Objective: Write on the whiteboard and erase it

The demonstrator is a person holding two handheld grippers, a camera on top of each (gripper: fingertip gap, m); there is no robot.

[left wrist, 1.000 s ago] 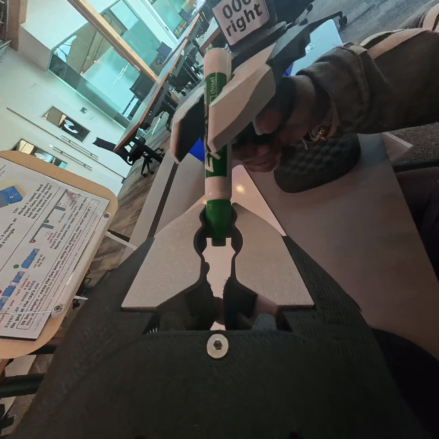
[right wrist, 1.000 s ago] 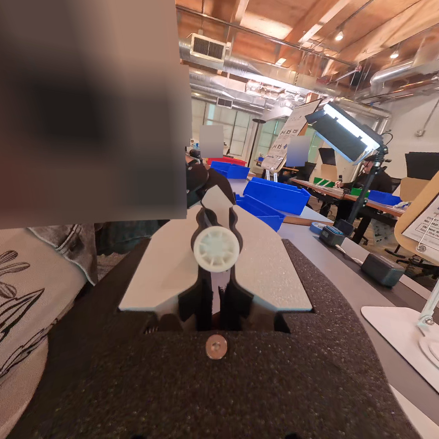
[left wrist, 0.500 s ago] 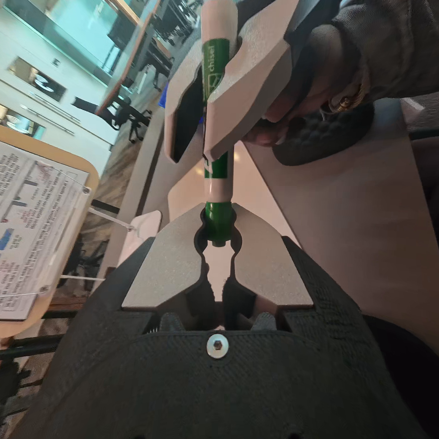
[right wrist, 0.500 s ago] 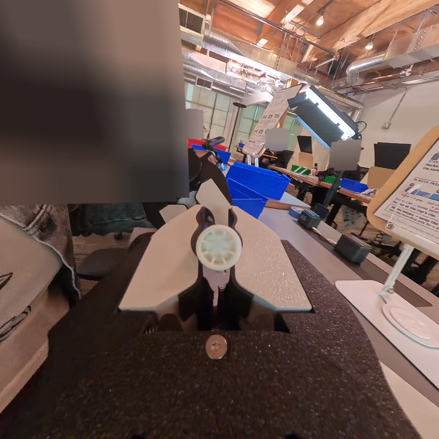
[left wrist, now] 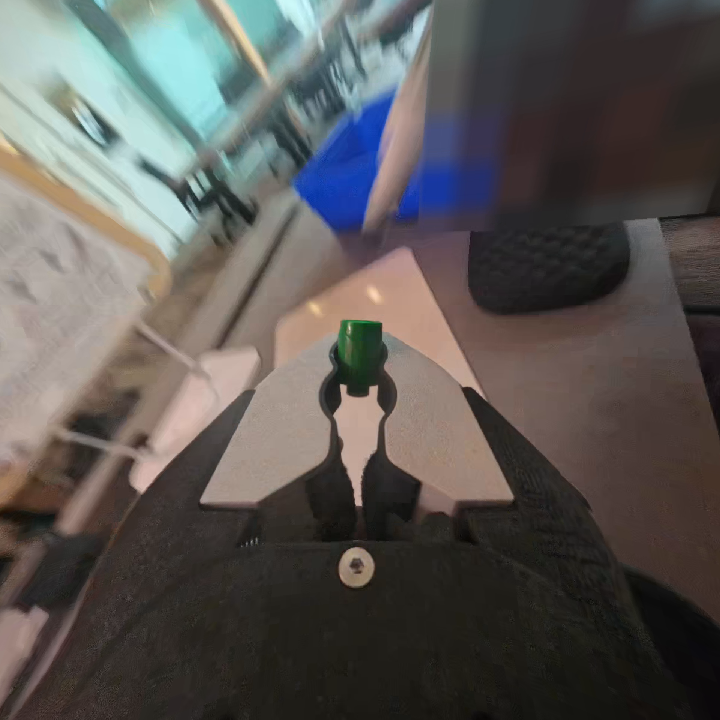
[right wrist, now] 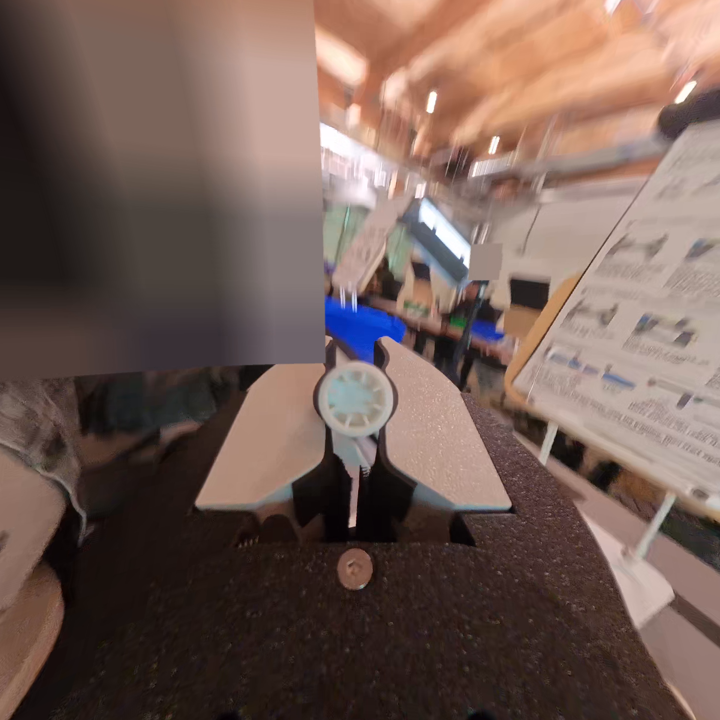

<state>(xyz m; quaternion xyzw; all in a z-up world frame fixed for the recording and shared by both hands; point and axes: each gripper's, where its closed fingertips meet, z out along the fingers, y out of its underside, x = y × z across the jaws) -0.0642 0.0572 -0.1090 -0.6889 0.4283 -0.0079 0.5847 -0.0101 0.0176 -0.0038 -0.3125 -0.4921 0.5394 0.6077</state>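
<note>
Marker gripped by right hand-held gripper, green cap pinched by left hand-held gripper above whiteboard

Left tool is clamped on a green cap; right tool grips a marker end-on.

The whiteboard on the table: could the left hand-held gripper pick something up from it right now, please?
Probably not: the left hand-held gripper is already shut on the green cap, though the whiteboard lies bare just ahead.
</note>
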